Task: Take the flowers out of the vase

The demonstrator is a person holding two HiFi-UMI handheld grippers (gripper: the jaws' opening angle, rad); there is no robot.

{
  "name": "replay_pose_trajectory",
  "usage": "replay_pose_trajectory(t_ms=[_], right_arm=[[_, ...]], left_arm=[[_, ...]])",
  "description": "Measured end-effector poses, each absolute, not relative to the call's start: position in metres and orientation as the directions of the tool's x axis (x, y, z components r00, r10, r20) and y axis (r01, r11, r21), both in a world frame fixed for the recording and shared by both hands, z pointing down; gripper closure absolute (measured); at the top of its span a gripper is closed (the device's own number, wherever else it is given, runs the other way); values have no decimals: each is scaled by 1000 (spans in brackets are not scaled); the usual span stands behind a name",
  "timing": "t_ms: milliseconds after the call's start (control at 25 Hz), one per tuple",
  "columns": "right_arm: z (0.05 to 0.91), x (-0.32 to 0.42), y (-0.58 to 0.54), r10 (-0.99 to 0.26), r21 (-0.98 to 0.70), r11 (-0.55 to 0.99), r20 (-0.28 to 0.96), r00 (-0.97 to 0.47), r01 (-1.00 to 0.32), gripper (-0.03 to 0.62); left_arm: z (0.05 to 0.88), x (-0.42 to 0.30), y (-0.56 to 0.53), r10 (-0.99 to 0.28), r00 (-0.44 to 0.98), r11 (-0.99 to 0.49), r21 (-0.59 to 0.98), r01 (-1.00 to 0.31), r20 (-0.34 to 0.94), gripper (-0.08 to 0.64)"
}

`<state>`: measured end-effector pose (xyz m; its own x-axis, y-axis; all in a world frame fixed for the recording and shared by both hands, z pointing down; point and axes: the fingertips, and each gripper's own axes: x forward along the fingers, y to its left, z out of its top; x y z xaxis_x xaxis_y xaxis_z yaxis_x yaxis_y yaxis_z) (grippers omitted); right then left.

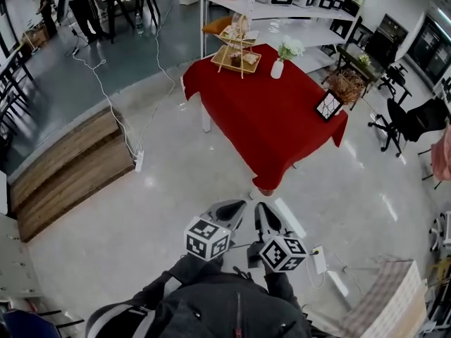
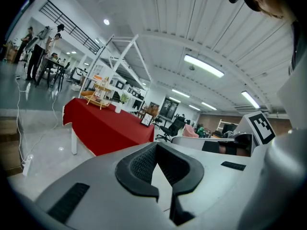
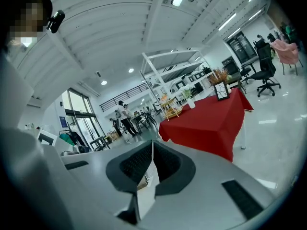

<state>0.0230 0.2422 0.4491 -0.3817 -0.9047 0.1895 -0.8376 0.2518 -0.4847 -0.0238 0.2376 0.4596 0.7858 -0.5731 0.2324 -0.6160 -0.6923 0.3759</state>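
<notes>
**Left gripper** (image 2: 156, 145): jaws closed, tips met at the front. Nothing is held between the ribbed pads (image 2: 141, 164).

**Right gripper** (image 3: 152, 143): jaws likewise brought together, with nothing gripped.

**Position:** both grippers are held side by side, low before the person's dark jacket (image 1: 225, 301). They are over the pale glossy floor (image 1: 176, 189), pointed toward the table and well apart from it.

**Table** (image 1: 282, 129): draped in a red cloth.

**On the table:**
- White vase (image 1: 277, 68), placed upright near the far edge. The flowers (image 1: 289, 48), pale blooms with green leaves, are seen standing in it.
- Tiered wooden stand (image 1: 237, 51), set near the vase.
- Framed picture (image 1: 328, 105), propped at the right-hand corner.

**Behind the table:** white shelving (image 1: 282, 5) is seen.
</notes>
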Motion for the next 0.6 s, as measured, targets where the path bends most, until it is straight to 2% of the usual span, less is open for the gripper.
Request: replay_pose_trajectory(t_ms=[280, 600], right_arm=[[447, 23, 202, -915, -481, 241, 176, -362, -843, 580], [447, 36, 180, -958, -466, 165, 134, -254, -869, 580]], left_arm=[[458, -23, 195, -557, 799, -712, 364, -600, 226, 551], [466, -29, 173, -542, 807, -725, 356, -590, 235, 551]])
